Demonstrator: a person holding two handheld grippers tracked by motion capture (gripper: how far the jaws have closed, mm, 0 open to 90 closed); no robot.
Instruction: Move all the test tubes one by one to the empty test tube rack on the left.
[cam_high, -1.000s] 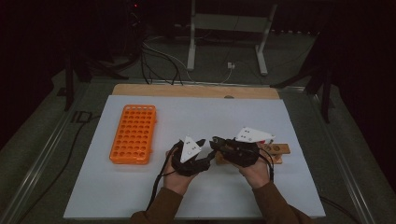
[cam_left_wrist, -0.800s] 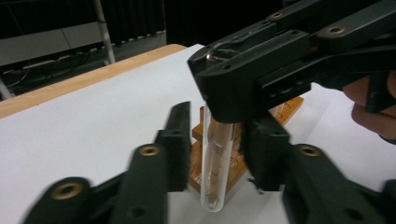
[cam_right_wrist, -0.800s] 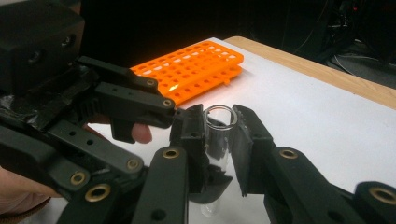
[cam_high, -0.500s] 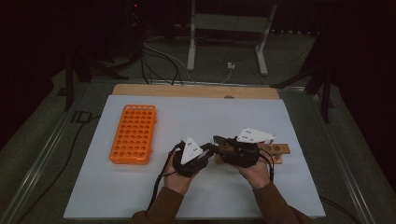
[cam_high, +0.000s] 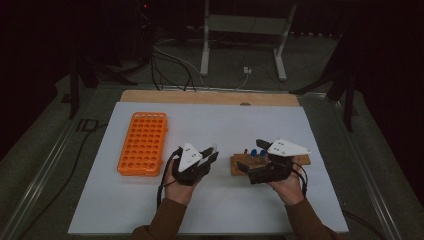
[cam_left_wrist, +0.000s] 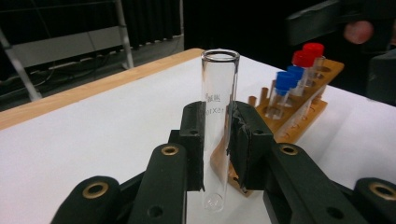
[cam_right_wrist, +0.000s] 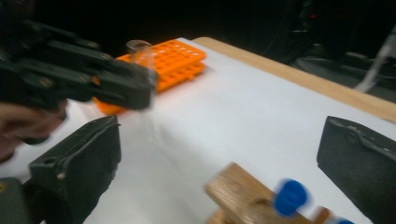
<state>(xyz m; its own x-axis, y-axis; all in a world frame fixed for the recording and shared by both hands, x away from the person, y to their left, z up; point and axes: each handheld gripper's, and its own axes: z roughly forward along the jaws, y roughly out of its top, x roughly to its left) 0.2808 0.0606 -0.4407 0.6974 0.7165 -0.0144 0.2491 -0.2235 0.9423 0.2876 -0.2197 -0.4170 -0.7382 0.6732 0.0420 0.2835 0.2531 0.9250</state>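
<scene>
My left gripper (cam_left_wrist: 215, 140) is shut on a clear, uncapped glass test tube (cam_left_wrist: 218, 116), held upright between its pads. From above, this left gripper (cam_high: 209, 152) sits just right of the orange tube rack (cam_high: 145, 142). My right gripper (cam_high: 252, 156) hovers at a wooden rack (cam_high: 240, 162) holding blue-capped tubes (cam_high: 257, 153). Its jaws have just been opening and now stand wide in the right gripper view (cam_right_wrist: 219, 163). The wooden rack's end (cam_right_wrist: 238, 191) and a blue cap (cam_right_wrist: 289, 196) show between them, untouched. The left gripper (cam_right_wrist: 144, 88) with the tube (cam_right_wrist: 140, 49) appears beyond.
Everything rests on a white mat (cam_high: 210, 120) over a wooden table, whose edge (cam_high: 210, 96) runs along the back. The wooden rack (cam_left_wrist: 299, 116) also carries red-capped tubes (cam_left_wrist: 308, 53). The orange rack (cam_right_wrist: 180, 58) has several vacant holes. Cables and a metal stand lie behind the table.
The two grippers were together over the mat's middle and have drawn apart. The left went left with the tube, and the right went right with its jaws opened wide.
</scene>
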